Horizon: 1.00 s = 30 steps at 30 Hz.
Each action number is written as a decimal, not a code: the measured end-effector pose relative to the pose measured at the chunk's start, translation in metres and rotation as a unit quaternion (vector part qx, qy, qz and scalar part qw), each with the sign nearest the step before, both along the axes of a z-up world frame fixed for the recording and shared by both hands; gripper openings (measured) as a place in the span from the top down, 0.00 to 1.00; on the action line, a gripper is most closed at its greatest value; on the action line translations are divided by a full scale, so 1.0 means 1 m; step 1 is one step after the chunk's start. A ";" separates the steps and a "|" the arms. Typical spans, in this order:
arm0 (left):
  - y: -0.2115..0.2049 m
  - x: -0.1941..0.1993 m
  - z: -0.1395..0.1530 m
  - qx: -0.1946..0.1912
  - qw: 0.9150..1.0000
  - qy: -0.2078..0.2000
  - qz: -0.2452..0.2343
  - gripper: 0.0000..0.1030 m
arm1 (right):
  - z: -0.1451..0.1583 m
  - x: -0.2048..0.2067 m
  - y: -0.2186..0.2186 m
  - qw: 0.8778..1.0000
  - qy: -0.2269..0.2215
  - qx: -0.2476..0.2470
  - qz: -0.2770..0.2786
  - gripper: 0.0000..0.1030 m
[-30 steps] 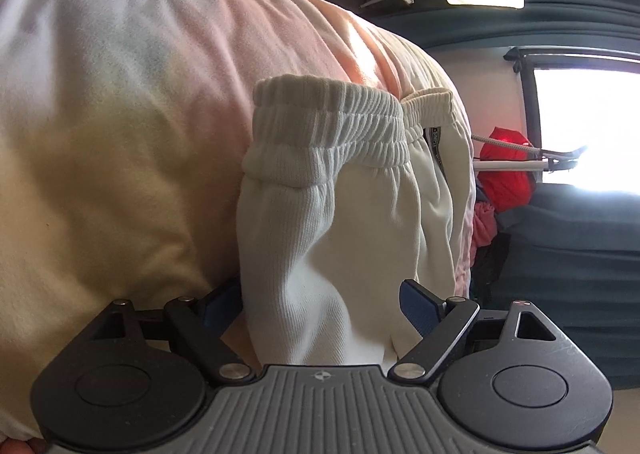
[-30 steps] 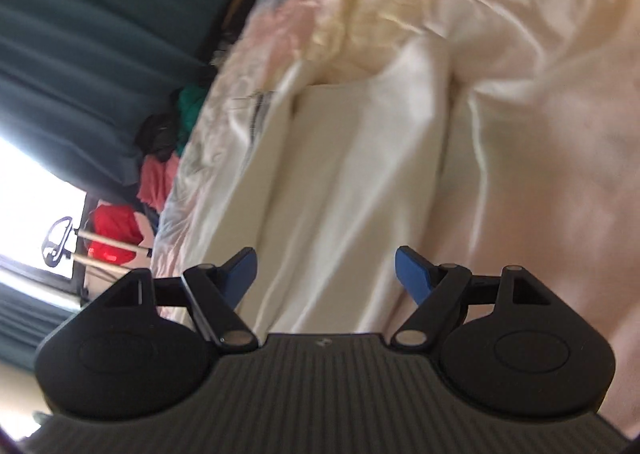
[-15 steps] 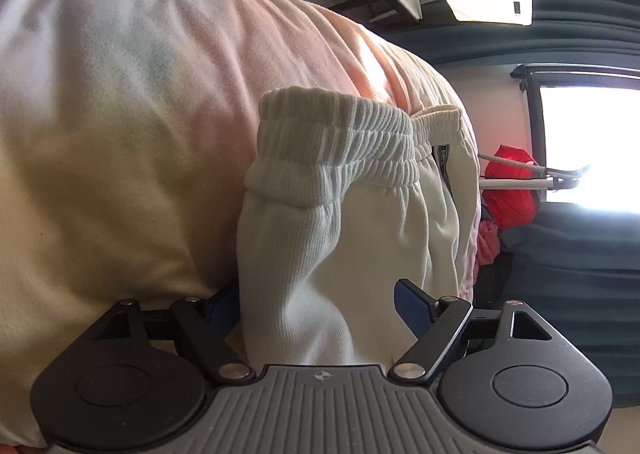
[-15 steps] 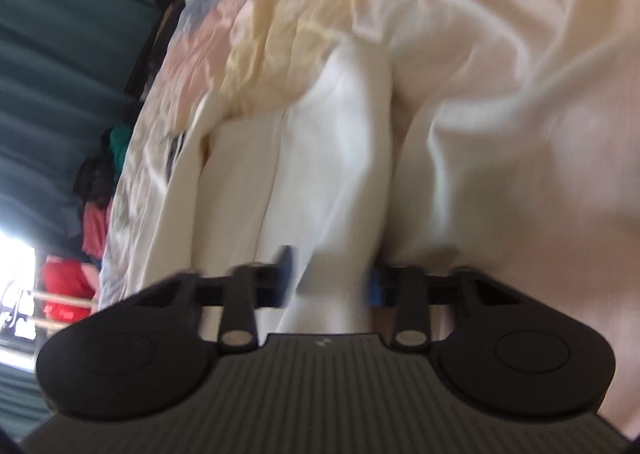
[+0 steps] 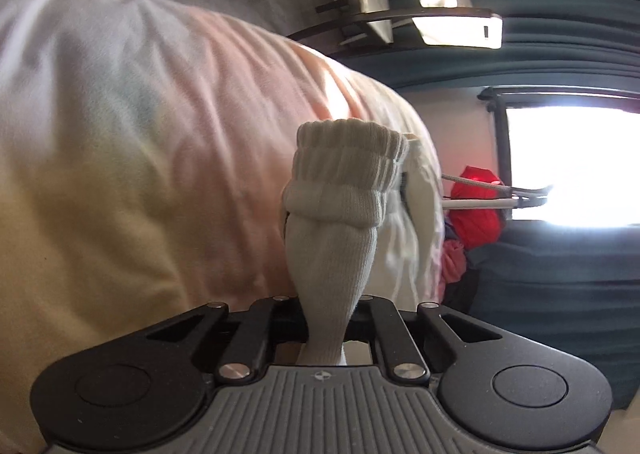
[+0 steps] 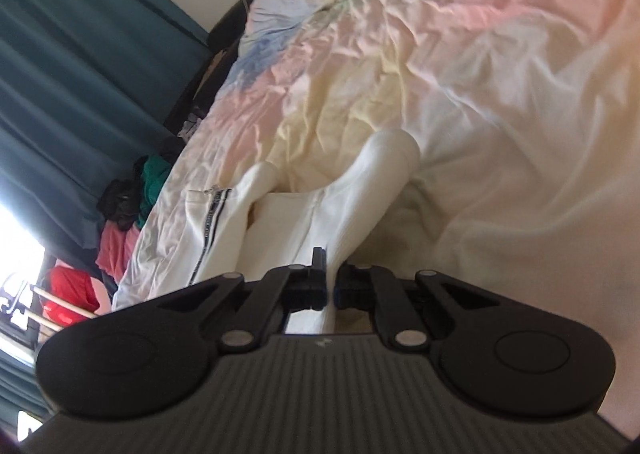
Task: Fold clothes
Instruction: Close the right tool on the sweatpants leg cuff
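Observation:
White sweatpants (image 5: 340,222) lie on a pastel bedspread (image 5: 140,158). In the left wrist view my left gripper (image 5: 326,328) is shut on the bunched fabric just below the ribbed elastic waistband (image 5: 344,170). In the right wrist view the same sweatpants (image 6: 304,222) stretch away, a black-and-white side stripe (image 6: 210,222) showing on the left. My right gripper (image 6: 331,288) is shut on a thin fold of that white fabric, lifted off the bedspread (image 6: 460,74).
Teal curtains (image 6: 80,54) and a bright window (image 5: 576,162) stand beyond the bed. A pile of red, pink, green and black clothes (image 6: 120,222) lies at the bed's edge. A red garment (image 5: 478,210) hangs on a rail.
Both grippers were open around the sweatpants and have closed on the fabric. The waistband has bunched narrower in the left gripper. The right gripper has lifted its end.

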<state>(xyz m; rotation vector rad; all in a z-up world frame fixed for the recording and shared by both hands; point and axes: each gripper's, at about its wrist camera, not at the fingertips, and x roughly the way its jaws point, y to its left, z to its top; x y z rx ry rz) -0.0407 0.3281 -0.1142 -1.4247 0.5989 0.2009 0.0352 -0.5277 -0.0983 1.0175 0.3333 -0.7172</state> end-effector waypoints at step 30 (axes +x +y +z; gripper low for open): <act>-0.011 0.346 0.036 0.110 0.991 0.049 -0.064 0.89 | 0.035 0.376 -0.015 0.964 0.149 -0.196 0.102 0.94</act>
